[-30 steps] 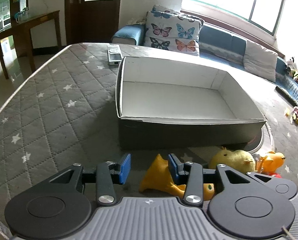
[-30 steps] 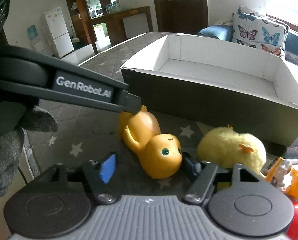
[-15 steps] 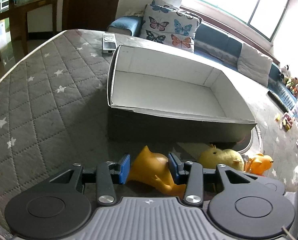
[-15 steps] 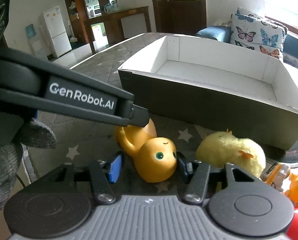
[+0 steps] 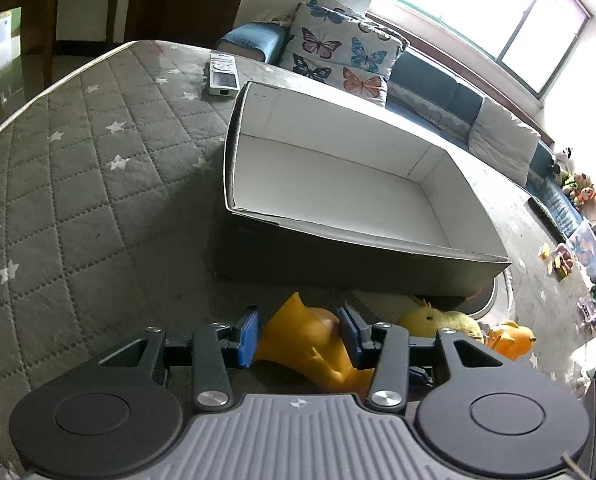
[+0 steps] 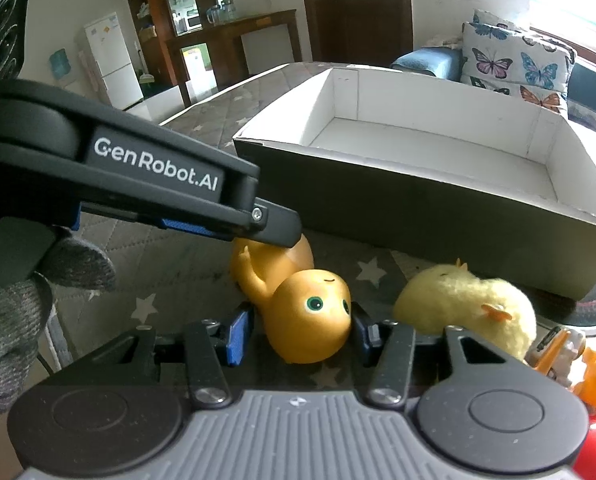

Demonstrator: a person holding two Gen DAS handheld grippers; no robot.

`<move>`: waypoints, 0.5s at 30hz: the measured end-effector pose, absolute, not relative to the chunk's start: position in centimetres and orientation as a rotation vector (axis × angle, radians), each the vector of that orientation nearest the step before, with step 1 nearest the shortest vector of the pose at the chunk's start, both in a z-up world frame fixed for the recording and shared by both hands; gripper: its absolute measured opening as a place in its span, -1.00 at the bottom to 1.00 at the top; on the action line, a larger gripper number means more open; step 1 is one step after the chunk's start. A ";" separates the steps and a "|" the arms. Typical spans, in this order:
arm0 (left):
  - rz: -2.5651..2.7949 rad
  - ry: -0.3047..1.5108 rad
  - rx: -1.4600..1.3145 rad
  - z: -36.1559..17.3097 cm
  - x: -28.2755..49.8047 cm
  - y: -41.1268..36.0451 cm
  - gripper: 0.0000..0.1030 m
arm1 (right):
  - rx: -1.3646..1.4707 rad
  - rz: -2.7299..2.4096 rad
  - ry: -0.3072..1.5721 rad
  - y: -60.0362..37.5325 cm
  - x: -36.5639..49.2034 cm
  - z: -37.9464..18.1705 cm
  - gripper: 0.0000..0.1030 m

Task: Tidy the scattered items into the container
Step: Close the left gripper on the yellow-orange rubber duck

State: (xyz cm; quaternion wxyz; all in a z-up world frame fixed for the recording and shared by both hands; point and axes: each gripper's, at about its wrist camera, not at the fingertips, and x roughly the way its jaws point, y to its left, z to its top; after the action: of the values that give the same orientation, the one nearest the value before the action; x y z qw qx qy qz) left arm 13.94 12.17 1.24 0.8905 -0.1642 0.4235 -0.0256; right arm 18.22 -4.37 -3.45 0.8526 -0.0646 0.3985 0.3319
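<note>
Glossy orange plastic cartoon figure [image 6: 298,304] lies on its back on the grey star-quilted mattress [image 5: 77,200], just before the dark near wall of the white-lined cardboard box [image 5: 338,184]. Its feet are hidden under the left gripper [image 5: 298,334]; its head fills the right gripper [image 6: 298,330]. Left jaws are opening, blue pads flanking the body, contact hard to make out. Right jaws appear closed against the head, the right pad mostly hidden. Both point steeply down. Fuzzy yellow chick toy [image 6: 466,304] lies beside. A grey knit glove [image 6: 13,308] is cut off at the left.
</note>
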 end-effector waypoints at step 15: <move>-0.073 0.878 -0.326 1.1 13.7 12.0 -0.05 | -0.115 0.692 0.848 -4.4 18.2 -3.6 -0.04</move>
State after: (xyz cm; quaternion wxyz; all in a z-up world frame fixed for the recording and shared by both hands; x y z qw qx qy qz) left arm 13.65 11.96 1.06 0.8916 -0.1570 0.4232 -0.0354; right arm 18.23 -4.41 -3.64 0.8523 -0.0545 0.4029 0.3290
